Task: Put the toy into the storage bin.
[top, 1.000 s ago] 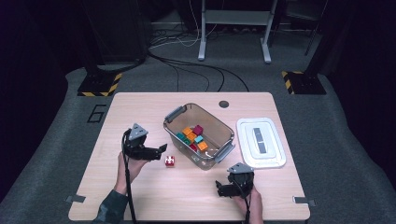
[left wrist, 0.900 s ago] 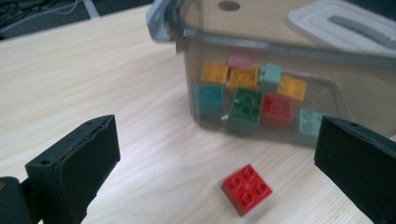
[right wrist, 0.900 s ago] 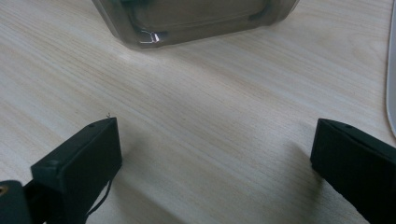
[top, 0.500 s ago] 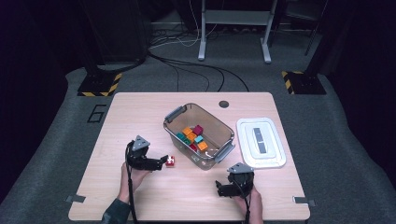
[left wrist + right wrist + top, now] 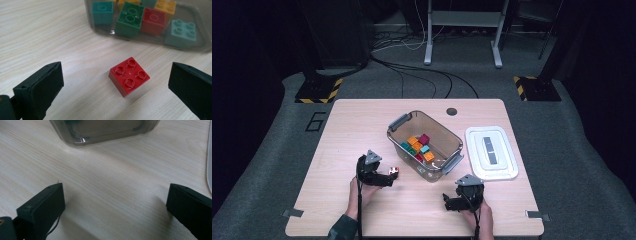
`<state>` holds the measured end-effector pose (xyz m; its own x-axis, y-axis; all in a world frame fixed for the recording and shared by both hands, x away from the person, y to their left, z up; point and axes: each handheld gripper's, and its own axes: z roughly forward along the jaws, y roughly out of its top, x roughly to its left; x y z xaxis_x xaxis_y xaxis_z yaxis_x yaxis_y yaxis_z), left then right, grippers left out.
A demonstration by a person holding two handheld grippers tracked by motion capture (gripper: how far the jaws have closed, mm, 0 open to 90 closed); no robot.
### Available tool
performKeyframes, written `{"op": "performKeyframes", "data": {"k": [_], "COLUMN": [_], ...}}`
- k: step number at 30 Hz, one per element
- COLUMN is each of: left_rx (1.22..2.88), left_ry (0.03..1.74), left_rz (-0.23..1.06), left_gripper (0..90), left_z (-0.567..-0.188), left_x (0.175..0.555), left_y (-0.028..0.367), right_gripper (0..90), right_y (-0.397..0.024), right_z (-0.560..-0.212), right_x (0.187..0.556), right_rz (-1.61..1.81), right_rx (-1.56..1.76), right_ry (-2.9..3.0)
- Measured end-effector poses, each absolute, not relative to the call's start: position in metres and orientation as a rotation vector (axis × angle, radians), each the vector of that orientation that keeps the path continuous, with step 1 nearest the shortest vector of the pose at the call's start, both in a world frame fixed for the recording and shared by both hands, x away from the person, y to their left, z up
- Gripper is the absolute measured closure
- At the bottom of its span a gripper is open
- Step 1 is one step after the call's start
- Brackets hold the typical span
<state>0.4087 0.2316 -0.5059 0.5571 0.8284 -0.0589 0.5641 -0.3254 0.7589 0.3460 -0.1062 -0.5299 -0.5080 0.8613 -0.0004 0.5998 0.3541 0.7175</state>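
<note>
The red brick (image 5: pixel 129 76) lies on the desk (image 5: pixel 337 130) just beside the bin (image 5: pixel 424 145), framed by the wide-open left tool (image 5: pixel 115 87). Flat sides should be squeezed squarely. The right tool (image 5: pixel 115 210) is held wide, empty.

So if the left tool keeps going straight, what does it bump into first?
Probably the red brick, sitting on the table between the left tool's open jaws. The clear bin of bricks lies beyond it.
</note>
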Motion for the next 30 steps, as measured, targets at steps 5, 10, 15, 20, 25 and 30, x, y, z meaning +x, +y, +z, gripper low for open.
{"op": "performKeyframes", "data": {"k": [5, 10, 15, 20, 25, 30], "left_rx": [2.047, 2.064, 2.086, 2.072, 2.087, 2.082], "left_ry": [1.124, 1.126, 1.135, 1.124, 1.118, 1.131], "left_rz": [0.438, 0.443, 0.466, 0.490, 0.497, 0.500], "left_gripper": [0.0, 0.0, 0.0, 21.9, 40.1, 54.3], "left_z": [-0.511, -0.516, -0.517, -0.519, -0.521, -0.521], "left_x": [0.411, 0.411, 0.410, 0.406, 0.404, 0.403], "left_y": [0.224, 0.218, 0.215, 0.214, 0.214, 0.217], "right_gripper": [1.0, 1.0, 1.0, 1.0, 1.0, 1.0], "right_y": [-0.106, -0.106, -0.106, -0.106, -0.106, -0.106], "right_z": [-0.530, -0.530, -0.530, -0.530, -0.530, -0.530], "right_x": [0.346, 0.346, 0.346, 0.346, 0.346, 0.346], "right_rz": [0.948, 0.949, 0.948, 0.948, 0.949, 0.948], "right_rx": [1.282, 1.282, 1.282, 1.282, 1.282, 1.282], "right_ry": [2.243, 2.244, 2.243, 2.243, 2.243, 2.243]}}
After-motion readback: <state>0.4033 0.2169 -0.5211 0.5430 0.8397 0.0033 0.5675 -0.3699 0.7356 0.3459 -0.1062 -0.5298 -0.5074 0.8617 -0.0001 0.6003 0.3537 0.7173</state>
